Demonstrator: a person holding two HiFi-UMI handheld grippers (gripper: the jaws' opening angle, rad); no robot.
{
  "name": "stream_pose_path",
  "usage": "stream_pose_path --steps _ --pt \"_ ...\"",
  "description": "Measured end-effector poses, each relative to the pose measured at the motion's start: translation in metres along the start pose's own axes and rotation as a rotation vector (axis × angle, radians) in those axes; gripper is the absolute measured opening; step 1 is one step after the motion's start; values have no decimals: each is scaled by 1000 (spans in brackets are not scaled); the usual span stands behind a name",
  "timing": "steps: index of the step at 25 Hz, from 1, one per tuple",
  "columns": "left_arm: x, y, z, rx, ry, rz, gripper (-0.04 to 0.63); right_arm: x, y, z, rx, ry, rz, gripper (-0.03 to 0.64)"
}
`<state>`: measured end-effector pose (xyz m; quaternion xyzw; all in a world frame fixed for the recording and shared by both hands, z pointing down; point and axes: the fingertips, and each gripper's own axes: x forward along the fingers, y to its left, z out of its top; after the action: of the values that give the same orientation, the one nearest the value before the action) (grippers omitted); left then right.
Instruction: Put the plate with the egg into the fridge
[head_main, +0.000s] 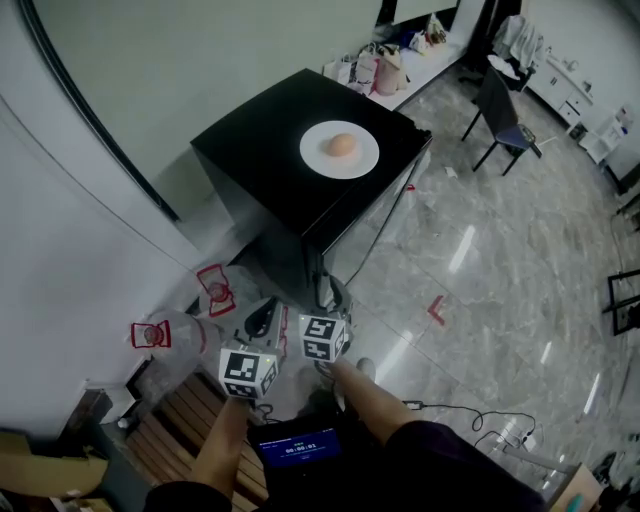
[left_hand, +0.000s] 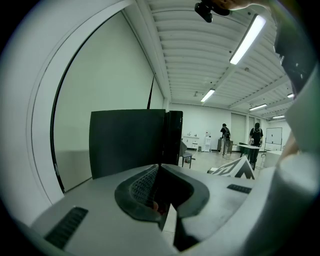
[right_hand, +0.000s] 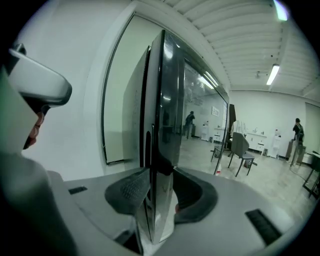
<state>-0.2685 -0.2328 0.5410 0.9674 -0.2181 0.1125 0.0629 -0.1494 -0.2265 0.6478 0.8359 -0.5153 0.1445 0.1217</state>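
Observation:
A white plate (head_main: 339, 149) with a brown egg (head_main: 341, 145) rests on top of a black mini fridge (head_main: 280, 160). Both grippers hang low in front of the fridge's near corner. My right gripper (head_main: 334, 296) is at the edge of the fridge's glass door (head_main: 385, 215). In the right gripper view that door edge (right_hand: 160, 125) stands upright between the jaws of the right gripper (right_hand: 159, 192); the pads are spread and not clamping it. My left gripper (head_main: 262, 322) is beside it, its jaws (left_hand: 159, 172) closed with nothing in them, facing the fridge's dark side (left_hand: 127, 140).
A white wall runs along the left. Red-framed clear containers (head_main: 215, 288) and wooden slats (head_main: 175, 420) lie near my feet. A dark chair (head_main: 500, 115) stands on the marble floor to the right, bags (head_main: 385, 65) sit behind the fridge, and a cable (head_main: 470, 415) trails on the floor.

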Motion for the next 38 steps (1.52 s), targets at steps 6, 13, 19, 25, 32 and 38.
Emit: stream_pose_path --steps 6,13,19,25,32,38 --pt "12 5 -5 -18 13 -16 21 2 2 1 -24 -10 -21 132" --pt "16 -7 -1 -4 7 -52 21 -1 3 0 26 13 -51 107" --pt "24 -14 5 30 -7 -103 21 0 5 -1 5 28 12 106" --pt "28 -34 31 89 -42 -197 21 -7 2 -1 16 36 66 100" --pt "35 -24 40 87 -62 -196 21 -48 -40 -16 78 -5 -18 72" --pt "54 -80 38 115 -59 -332 21 -80 -83 -33 100 27 18 65"
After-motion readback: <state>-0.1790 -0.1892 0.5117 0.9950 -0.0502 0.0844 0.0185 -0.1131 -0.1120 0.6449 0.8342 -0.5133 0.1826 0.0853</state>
